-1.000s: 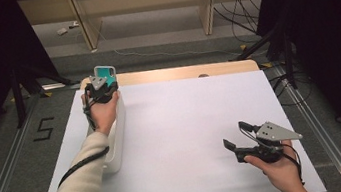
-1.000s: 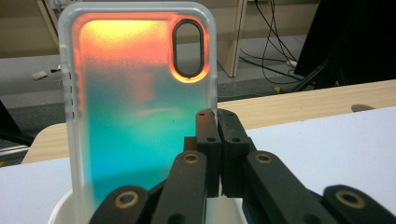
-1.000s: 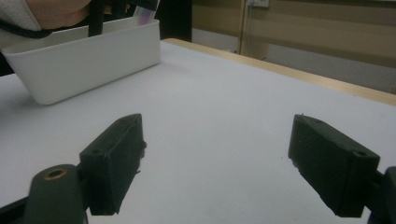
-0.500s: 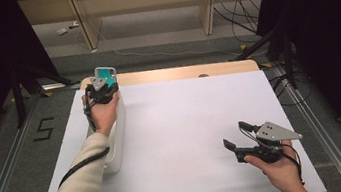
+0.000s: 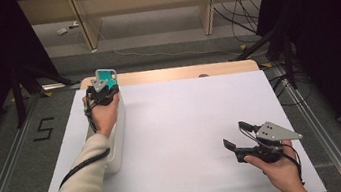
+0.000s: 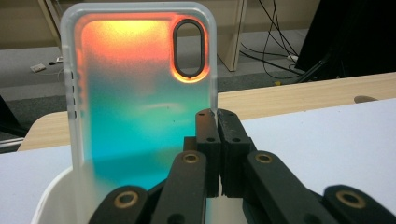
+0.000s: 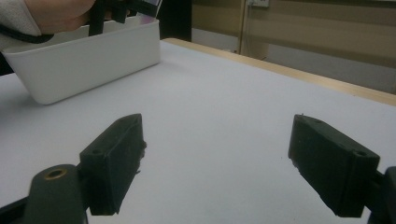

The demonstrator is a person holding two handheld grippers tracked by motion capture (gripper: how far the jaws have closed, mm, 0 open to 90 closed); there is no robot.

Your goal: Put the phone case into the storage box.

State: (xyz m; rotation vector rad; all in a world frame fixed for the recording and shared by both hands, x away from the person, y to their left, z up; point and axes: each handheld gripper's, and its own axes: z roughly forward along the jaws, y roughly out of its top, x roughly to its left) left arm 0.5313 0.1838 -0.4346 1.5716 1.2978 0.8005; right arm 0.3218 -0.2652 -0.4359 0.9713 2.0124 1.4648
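Left gripper (image 6: pixel 218 116) clenched on phone case (image 6: pixel 140 88), case upright ahead of jaws, over far end of white bin (image 5: pixel 116 139). Right gripper (image 7: pixel 217 163) released, wide apart, well clear on table (image 5: pixel 187 124).

Phone case (image 6: pixel 140 88) frosted translucent plastic; bin (image 7: pixel 88 58) smooth white plastic; table edge (image 6: pixel 299 95) wood.

The white table (image 5: pixel 182 124) lies open between the hands; the white bin (image 5: pixel 117 144) blocks its left edge, apparently alone.
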